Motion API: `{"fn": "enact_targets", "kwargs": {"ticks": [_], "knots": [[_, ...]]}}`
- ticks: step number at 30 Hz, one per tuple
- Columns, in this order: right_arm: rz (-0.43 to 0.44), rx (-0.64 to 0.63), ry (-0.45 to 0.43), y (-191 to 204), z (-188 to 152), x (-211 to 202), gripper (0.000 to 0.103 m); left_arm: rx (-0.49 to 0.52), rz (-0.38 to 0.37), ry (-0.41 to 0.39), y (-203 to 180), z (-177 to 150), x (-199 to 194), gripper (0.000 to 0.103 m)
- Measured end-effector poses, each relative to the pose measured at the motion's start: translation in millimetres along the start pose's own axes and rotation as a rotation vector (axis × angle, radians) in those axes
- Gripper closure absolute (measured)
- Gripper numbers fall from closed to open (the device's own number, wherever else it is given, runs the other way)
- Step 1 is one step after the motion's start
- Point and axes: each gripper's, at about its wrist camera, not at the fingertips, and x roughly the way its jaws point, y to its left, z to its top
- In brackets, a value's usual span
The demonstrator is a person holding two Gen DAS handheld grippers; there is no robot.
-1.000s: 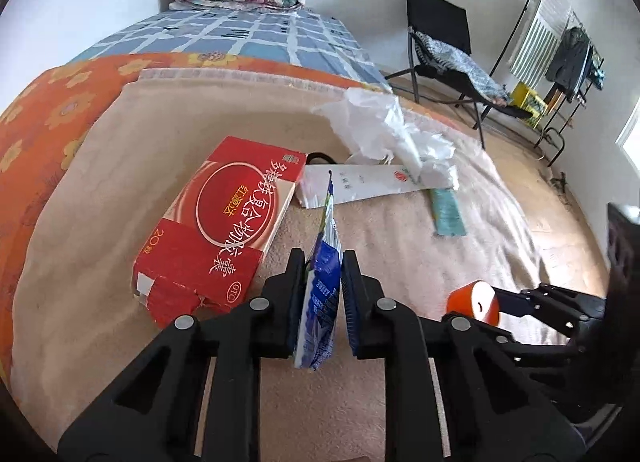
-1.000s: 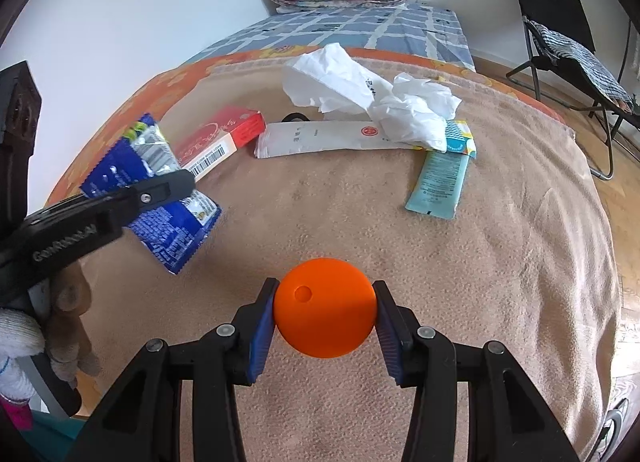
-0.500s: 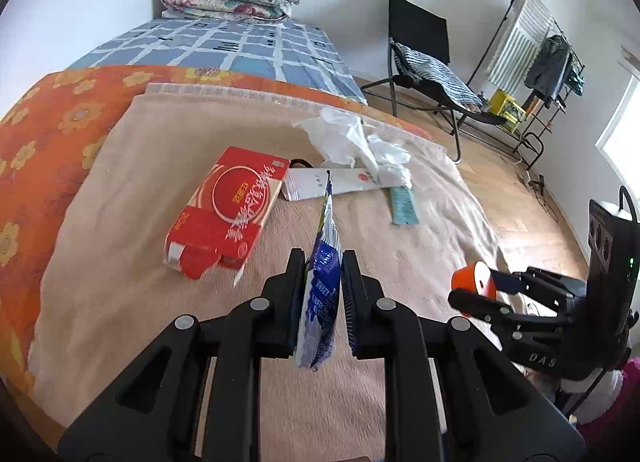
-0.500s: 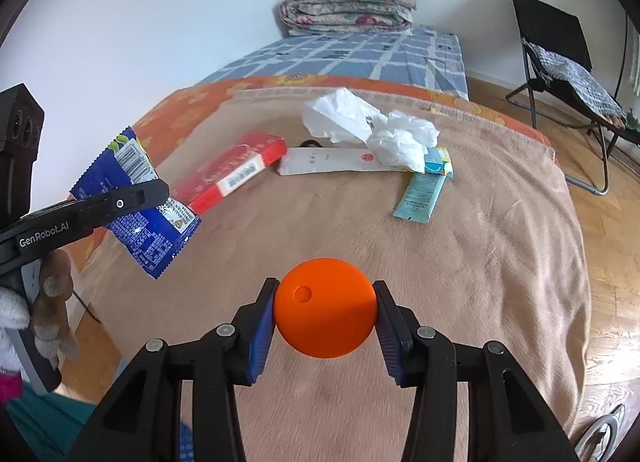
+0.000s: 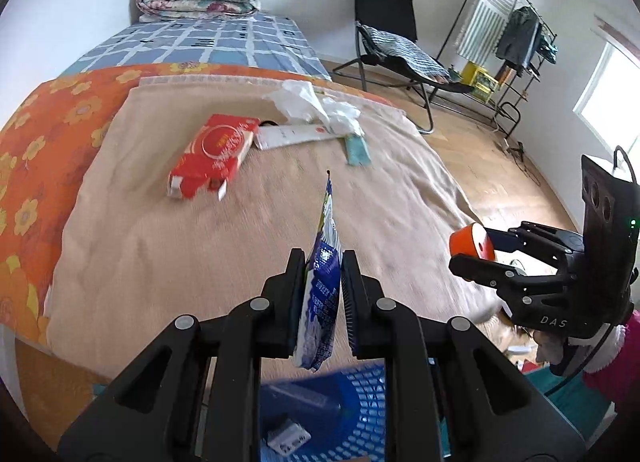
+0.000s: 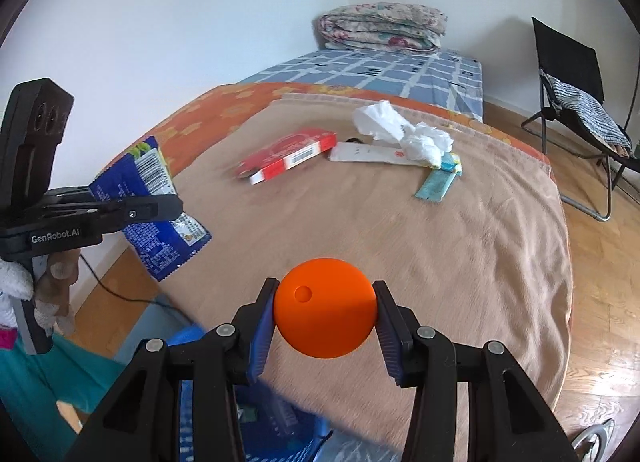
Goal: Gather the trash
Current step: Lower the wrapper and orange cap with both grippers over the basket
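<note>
Wrapper (image 5: 322, 294), blue and crinkled, stands edge-on between the left gripper's (image 5: 322, 294) jaws, which are clamped on its lower half; the right wrist view shows it (image 6: 154, 217) held in the air off the bed's near corner. An orange ball (image 6: 325, 308) is pinched the same way in the right gripper (image 6: 325, 308), both pads pressed against its sides. Below both tools sits a blue mesh bin (image 5: 352, 394), with some scraps already in it.

I judge the step in hand to be the drop-off: both pieces are lifted clear of the tan blanket (image 5: 200, 246) and carried toward the bin. The next move calls for bringing each tool over the bin's mouth and letting go, wrapper first since it hangs nearly above the mesh.

The blanket's near edge lies just beyond the bin, so little travel seems needed. The grippers are well apart, with free air between them. Still on the bed, far from the edge, lie a red box (image 5: 214, 153), a white tissue wad (image 5: 316, 105), a white packet (image 5: 292, 135) and a teal sachet (image 5: 357, 147).
</note>
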Motion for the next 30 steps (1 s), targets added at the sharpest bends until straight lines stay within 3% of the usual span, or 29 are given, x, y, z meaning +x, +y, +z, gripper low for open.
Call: {"fn": "enact_targets", "kwargs": {"ticks": [11, 30], "knots": [[0.082, -0.034, 0.009, 41, -50, -28, 0.055, 0.025, -0.014, 0.067, -15, -57, -14, 0.086], [0.119, -0.071, 0.152, 68, -103, -8, 0.055, -0.004, 0.008, 0.244, -5, -145, 8, 0.086]]}}
